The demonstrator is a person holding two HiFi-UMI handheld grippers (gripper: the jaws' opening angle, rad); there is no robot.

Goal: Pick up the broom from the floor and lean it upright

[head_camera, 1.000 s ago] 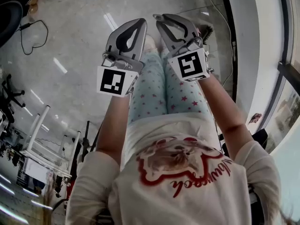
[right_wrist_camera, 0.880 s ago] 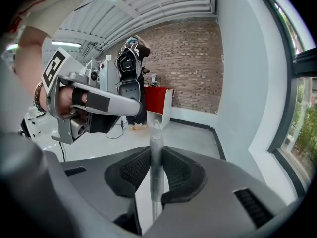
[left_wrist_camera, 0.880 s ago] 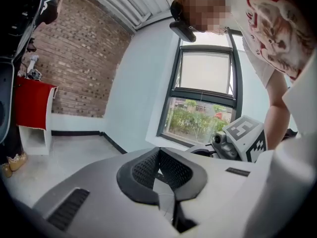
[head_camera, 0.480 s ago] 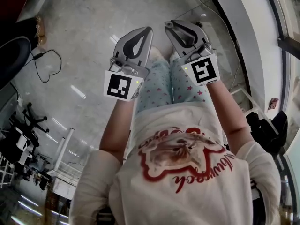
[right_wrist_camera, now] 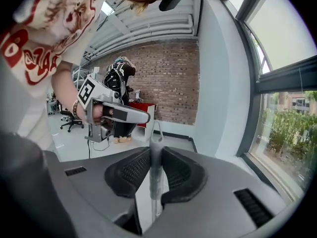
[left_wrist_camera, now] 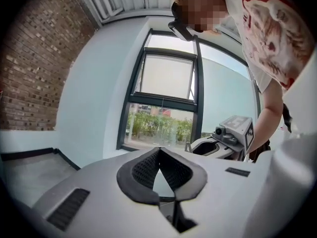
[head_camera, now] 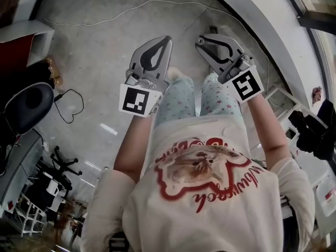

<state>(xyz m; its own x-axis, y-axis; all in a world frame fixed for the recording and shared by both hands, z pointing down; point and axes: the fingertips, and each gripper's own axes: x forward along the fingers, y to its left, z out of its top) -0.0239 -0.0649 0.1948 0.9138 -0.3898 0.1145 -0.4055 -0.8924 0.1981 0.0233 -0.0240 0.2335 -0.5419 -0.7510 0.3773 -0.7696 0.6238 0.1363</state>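
Note:
In the right gripper view the broom's pale grey handle (right_wrist_camera: 155, 167) runs up between the jaws, its hanging loop (right_wrist_camera: 156, 128) poking out past the tips. My right gripper (right_wrist_camera: 156, 150) is shut on that handle, and its jaws have just been closing tighter on it. The head view shows this gripper (head_camera: 203, 40) raised over the person's legs; I cannot make out the handle or the broom head there. My left gripper (head_camera: 165, 39) is held beside it, a little apart, shut with nothing between its pads (left_wrist_camera: 159, 151). Neither gripper touches the other.
Grey floor lies below with a white cable (head_camera: 131, 8) across it. A black office chair (head_camera: 29, 106) and a red cabinet (head_camera: 16, 51) stand at the left. A white wall base (head_camera: 257, 30) and a window (left_wrist_camera: 166, 103) run along the right.
Both grippers have risen and moved farther from the body. The right one has swung out to the right, so the gap between the two has widened. The floor looks farther below.

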